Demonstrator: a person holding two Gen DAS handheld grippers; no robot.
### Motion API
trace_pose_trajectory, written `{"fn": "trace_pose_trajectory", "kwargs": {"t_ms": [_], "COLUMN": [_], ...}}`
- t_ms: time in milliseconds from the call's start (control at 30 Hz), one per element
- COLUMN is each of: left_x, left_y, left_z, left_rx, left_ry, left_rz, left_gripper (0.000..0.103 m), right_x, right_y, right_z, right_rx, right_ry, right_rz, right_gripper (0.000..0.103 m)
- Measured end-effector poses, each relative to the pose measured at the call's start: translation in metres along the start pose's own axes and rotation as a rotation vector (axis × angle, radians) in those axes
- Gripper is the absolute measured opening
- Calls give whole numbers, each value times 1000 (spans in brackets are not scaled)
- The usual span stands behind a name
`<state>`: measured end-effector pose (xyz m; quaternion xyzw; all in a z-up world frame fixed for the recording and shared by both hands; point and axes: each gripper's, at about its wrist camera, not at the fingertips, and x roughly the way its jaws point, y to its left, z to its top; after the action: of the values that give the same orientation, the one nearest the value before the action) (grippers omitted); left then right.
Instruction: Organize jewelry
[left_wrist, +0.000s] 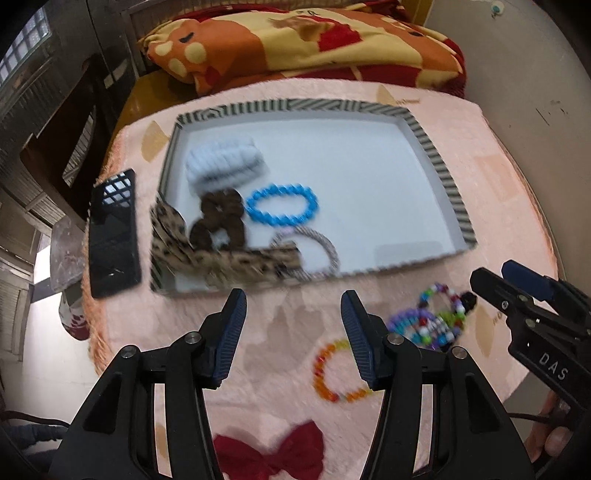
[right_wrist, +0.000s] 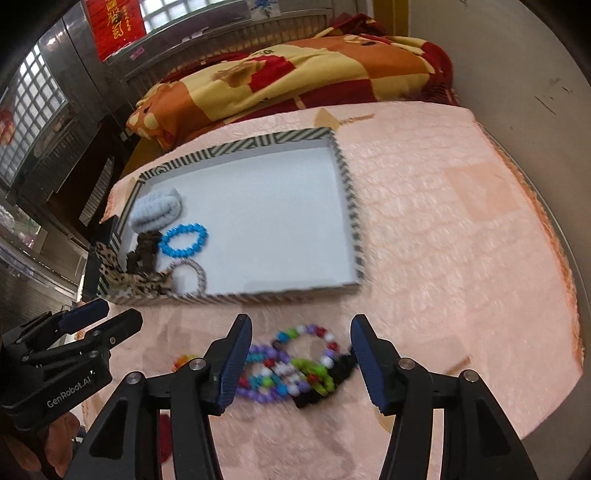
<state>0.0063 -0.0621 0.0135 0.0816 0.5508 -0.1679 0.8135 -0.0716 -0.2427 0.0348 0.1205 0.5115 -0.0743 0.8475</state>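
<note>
A striped-rim white tray (left_wrist: 436, 155) (right_wrist: 347, 177) holds a pale blue scrunchie (left_wrist: 223, 162) (right_wrist: 157, 210), a brown scrunchie (left_wrist: 219, 221), a blue bead bracelet (left_wrist: 282, 208) (right_wrist: 184, 240), a silver bangle (left_wrist: 321, 247) and a leopard-print bow (left_wrist: 221, 258). On the pink cloth in front lie a pile of multicoloured bead bracelets (left_wrist: 436, 321) (right_wrist: 295, 365), an orange-yellow bead bracelet (left_wrist: 332, 373) and a red bow (left_wrist: 273, 454). My left gripper (left_wrist: 293, 321) is open and empty above the cloth. My right gripper (right_wrist: 301, 350) is open, its jaws either side of the bead pile.
A black phone (left_wrist: 112, 232) lies left of the tray. A red-yellow blanket (left_wrist: 314, 37) is piled behind the cloth. A wall (right_wrist: 498, 48) stands on the right. The cloth's edge drops off at the left.
</note>
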Motion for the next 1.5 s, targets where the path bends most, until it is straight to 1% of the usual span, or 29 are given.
{"fn": "trace_pose_trajectory", "kwargs": {"t_ms": [367,467,567,733,1500], "left_x": [-1,-1,0,3,9], "left_y": [-34,-38,-43,-50,-44], "left_z": [-29,-33,-37,-41,-47], "left_rx": [20,17,13,6,-13], "left_ry": [30,37,43,57,94], "left_rz": [-10,-13,-15,-20,-12], "left_gripper": [53,53,53,53,53], "right_x": [-3,-5,-5,-5,2], "right_y": [-29,-35,-38,-43,-46], "right_z": [-29,-33,-36,-39,-38], "right_rx": [6,9,8,4,-20], "right_ry": [40,43,47,55,83], "right_rz": [-25,-25,-31,-33,-39], "right_gripper": [55,56,60,61,62]}}
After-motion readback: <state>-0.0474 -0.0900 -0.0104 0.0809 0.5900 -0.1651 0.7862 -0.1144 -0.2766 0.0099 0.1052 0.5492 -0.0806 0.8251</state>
